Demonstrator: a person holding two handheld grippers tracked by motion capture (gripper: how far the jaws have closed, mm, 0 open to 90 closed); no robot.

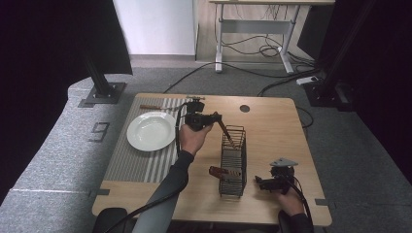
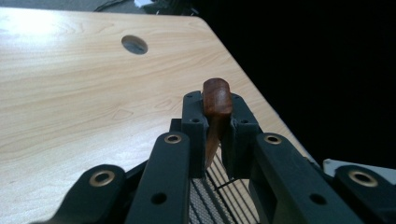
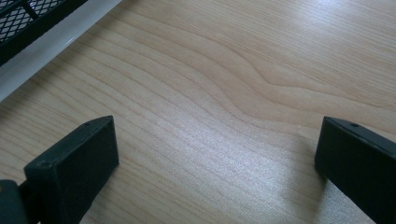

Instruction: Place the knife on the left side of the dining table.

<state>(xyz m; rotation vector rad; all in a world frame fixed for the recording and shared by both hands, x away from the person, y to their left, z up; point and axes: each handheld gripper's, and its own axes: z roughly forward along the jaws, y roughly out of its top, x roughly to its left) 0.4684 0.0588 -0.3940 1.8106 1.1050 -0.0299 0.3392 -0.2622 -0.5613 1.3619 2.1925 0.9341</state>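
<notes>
My left gripper [image 1: 214, 118] [image 2: 215, 122] is shut on the reddish-brown wooden handle [image 2: 217, 97] of a utensil [image 1: 225, 132]. The utensil slants down into the far end of a black wire basket [image 1: 233, 165] at the table's middle. In the left gripper view the handle's rounded end pokes up between the pads, with basket mesh [image 2: 205, 198] below. A second wooden-handled utensil [image 1: 218, 171] sticks out of the basket's left side. My right gripper [image 1: 263, 184] [image 3: 215, 154] rests near the basket's front right corner, open, with bare wood between its jaws.
A white plate [image 1: 151, 131] sits on a grey striped placemat [image 1: 136, 162] at the left. Another wooden-handled utensil [image 1: 151, 107] lies along the mat's far edge. A round cable hole [image 1: 244, 108] [image 2: 134, 45] is in the table's far side. The basket's edge [image 3: 28, 21] lies beside my right gripper.
</notes>
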